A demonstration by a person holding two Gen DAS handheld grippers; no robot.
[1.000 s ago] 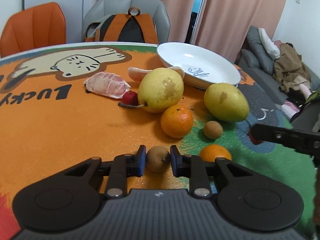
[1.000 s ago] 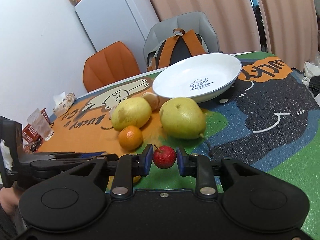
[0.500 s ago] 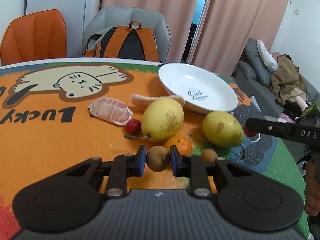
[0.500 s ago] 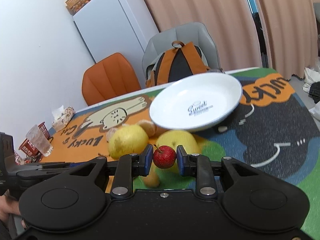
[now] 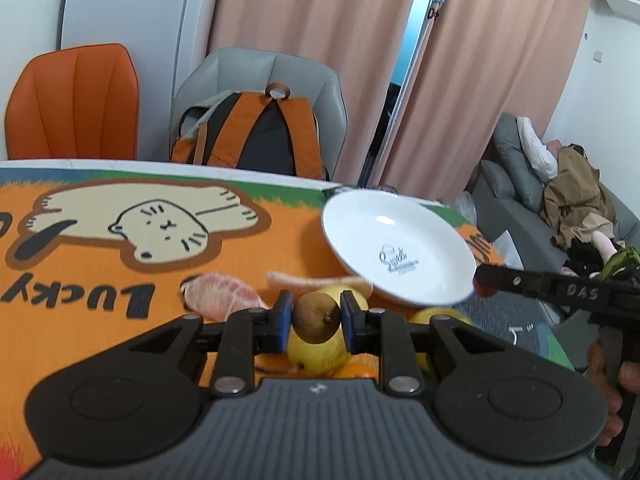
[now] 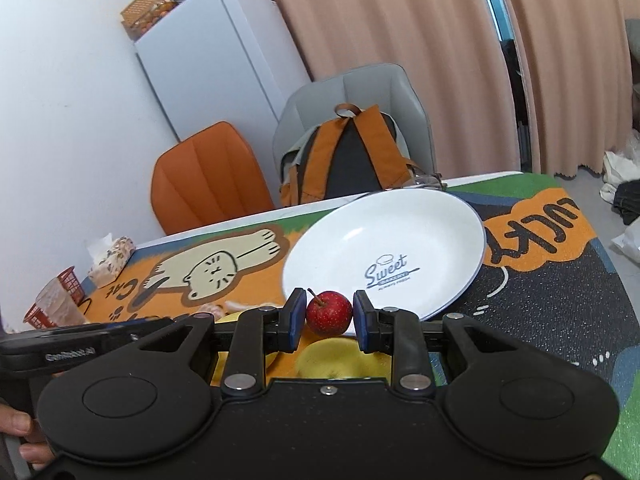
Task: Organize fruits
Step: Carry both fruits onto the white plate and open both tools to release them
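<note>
Table mat (image 5: 100, 320), cartoon cat, lettered "LUCKY". Left gripper (image 5: 316, 318) clamped on brown fruit (image 5: 316, 319); right gripper (image 6: 329, 314) clamped on red fruit (image 6: 329, 312), both raised before white plate (image 6: 440, 232) printed "Sweet".

A table (image 5: 168, 167) with a white edge is covered by a printed mat (image 5: 92, 280): orange ground, a cream cat, dark lettering, green and black areas toward the right. On the mat a white plate (image 6: 384, 236) with a blue printed logo is set near the far edge. Peeled citrus segments (image 5: 222, 296) and a strip of peel (image 5: 316, 282) are seen just before the plate. Yellow pears (image 5: 316, 354) and an orange (image 5: 356, 370) lie close together, partly hidden. At the table's left end a red basket (image 6: 70, 284), a clear cup (image 6: 60, 308) and a tissue pack (image 6: 112, 256) are placed.
</note>
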